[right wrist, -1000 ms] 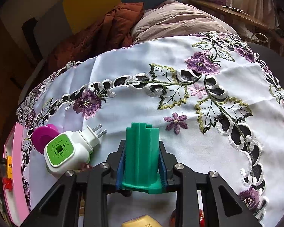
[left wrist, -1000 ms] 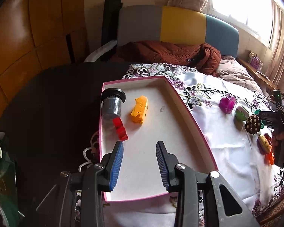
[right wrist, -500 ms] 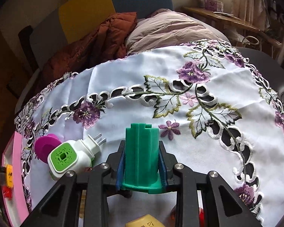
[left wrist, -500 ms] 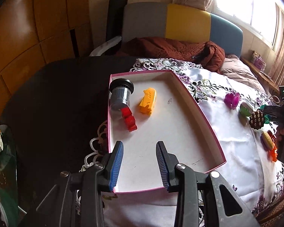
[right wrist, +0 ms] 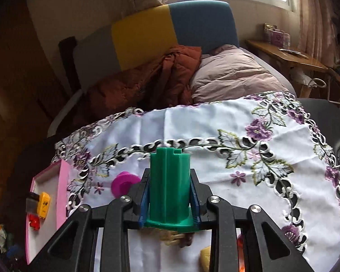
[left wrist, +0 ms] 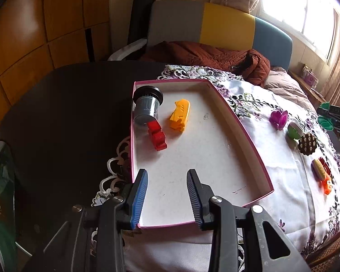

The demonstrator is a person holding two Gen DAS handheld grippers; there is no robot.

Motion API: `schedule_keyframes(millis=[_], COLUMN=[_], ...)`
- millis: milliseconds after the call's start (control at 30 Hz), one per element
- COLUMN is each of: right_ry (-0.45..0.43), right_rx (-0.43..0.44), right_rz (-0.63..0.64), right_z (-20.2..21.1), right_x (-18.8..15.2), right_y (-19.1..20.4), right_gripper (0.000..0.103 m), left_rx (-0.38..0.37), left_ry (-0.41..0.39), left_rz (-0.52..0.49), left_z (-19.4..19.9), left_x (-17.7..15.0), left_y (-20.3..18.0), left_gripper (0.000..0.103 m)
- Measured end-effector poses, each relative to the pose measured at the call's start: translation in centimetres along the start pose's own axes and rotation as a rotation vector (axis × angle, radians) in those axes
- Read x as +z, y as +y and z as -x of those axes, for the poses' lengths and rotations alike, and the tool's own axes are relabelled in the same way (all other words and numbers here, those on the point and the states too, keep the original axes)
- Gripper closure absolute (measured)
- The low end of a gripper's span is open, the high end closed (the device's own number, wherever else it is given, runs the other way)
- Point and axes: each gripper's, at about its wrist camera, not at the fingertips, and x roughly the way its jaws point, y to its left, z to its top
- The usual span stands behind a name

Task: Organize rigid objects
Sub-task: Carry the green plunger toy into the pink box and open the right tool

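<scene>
The right gripper (right wrist: 170,195) clamps its blue-padded fingers (right wrist: 144,206) on an upright green ribbed plastic cylinder (right wrist: 170,185), lifted above the white embroidered tablecloth (right wrist: 215,158) on the worktop. The left gripper (left wrist: 166,195) hovers over the pink-rimmed shallow white box (left wrist: 244,140), fingers parted and empty. Inside the box lie a grey capped canister (left wrist: 146,105), a red plastic block (left wrist: 156,136) and a yellow plastic toy piece (left wrist: 180,114).

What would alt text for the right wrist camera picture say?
A handheld right gripper has its jaws clamped on an upright green plastic piece above a white floral tablecloth. At left, a pink-rimmed tray holds yellow and red toys; a sofa sits behind.
</scene>
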Motion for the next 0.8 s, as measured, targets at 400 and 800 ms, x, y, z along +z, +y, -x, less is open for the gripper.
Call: schedule_keyframes(millis=[400, 800], right_ry=[0.122, 0.287], right_rx=[0.267, 0.377], right_rz=[0.257, 0.353], right_z=[-0.5, -4.3], right_x=[-4.5, -10.7], right_y=[15.6, 25.7], right_gripper=[0.073, 0.073], left_rx=[0.02, 0.061], left_ry=[0.004, 0.006], left_rz=[0.047, 0.133], left_z=[0.0, 0.1], left_x=[-0.8, -1.6], left_y=[2.4, 5.9], left_gripper=[0.068, 0.068])
